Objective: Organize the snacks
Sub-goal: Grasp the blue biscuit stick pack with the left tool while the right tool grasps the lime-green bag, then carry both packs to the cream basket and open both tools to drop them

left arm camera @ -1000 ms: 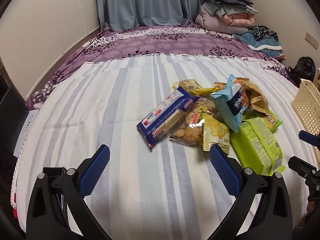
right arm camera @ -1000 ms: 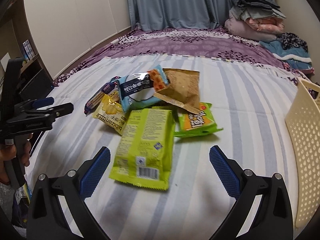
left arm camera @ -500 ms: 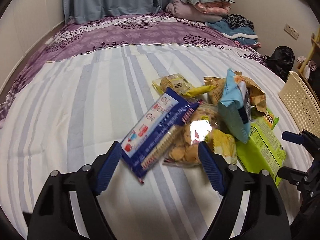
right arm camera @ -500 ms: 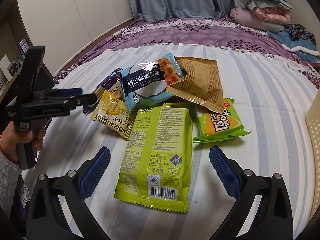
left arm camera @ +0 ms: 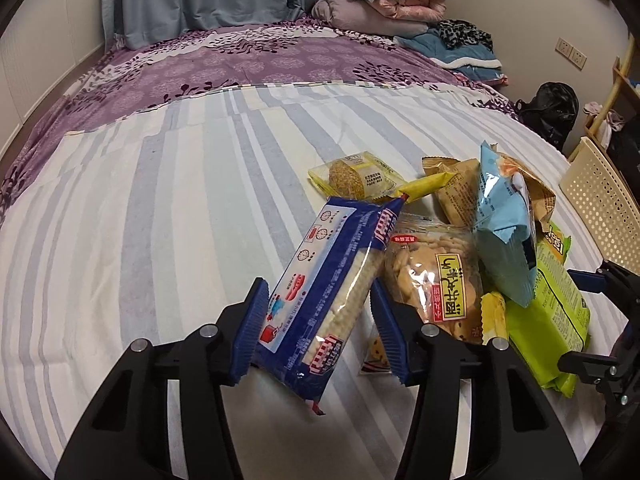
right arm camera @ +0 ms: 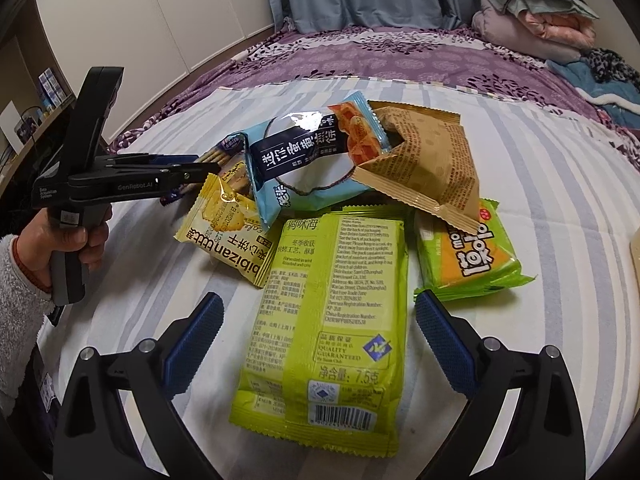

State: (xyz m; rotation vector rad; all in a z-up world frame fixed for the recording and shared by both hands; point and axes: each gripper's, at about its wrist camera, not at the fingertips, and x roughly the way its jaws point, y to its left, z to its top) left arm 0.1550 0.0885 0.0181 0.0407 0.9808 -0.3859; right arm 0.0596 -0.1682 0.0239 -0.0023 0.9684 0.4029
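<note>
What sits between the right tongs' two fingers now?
The lime-green snack packet lies flat between them on the striped bedsheet, untouched, in the right wrist view.

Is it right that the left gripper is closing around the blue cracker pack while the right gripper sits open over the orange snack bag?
Not quite. The right gripper sits open over the big green packet, as the right wrist view shows. The left gripper has just been closing around the blue cracker pack.

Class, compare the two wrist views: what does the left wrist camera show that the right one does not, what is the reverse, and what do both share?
Only the left view shows the cream perforated plastic basket and the left gripper, its jaws just closing around the long blue biscuit pack. Only the right view shows the hand holding that gripper. Both show the large lime-green snack bag and the pale-blue foil packet.
</note>
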